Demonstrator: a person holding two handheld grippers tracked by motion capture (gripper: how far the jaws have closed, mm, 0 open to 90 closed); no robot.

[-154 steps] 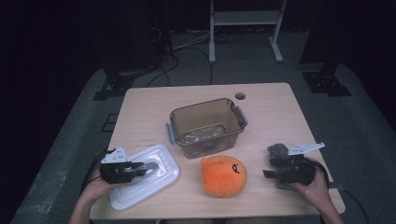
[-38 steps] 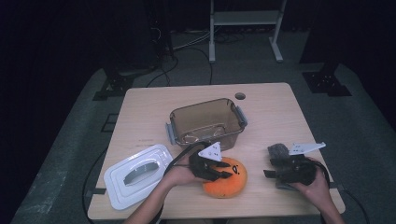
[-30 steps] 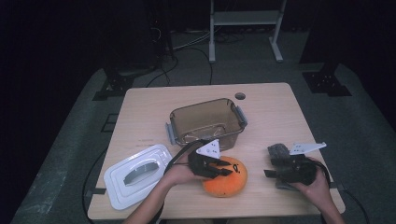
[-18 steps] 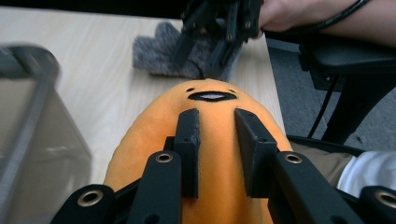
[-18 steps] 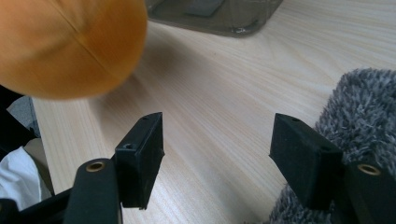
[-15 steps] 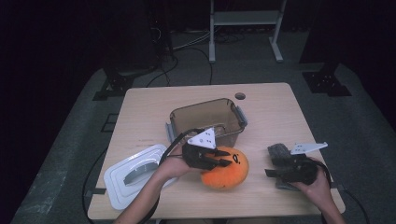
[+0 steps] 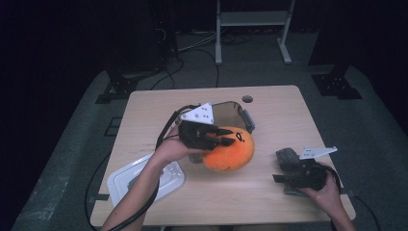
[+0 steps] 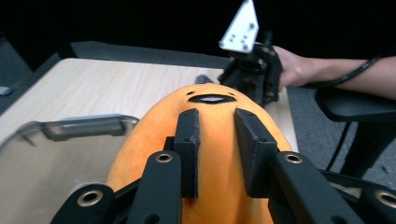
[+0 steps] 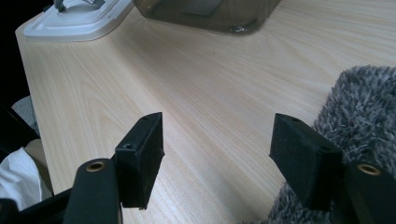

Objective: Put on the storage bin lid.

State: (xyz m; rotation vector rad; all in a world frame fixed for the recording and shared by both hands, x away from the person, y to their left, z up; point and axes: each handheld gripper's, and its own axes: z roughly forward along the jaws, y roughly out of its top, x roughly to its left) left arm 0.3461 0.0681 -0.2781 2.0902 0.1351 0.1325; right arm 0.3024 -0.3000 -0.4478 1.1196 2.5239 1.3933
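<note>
The wooden worktop (image 7: pixel 288 125) carries a clear brown container (image 7: pixel 231 113) near its centre and a white lid (image 7: pixel 144 178) at about 8 o'clock from it. The orange plush toy (image 7: pixel 231 149) hangs lifted at the container's near rim, around 6 o'clock, pinched in a fold by the nearly closed left tool (image 7: pixel 222 137). A grey fuzzy object (image 7: pixel 287 159) lies at about 4 o'clock, touching the right tool (image 9: pixel 219 149), which rests low over the worktop, jaws wide apart with nothing between them.
</note>
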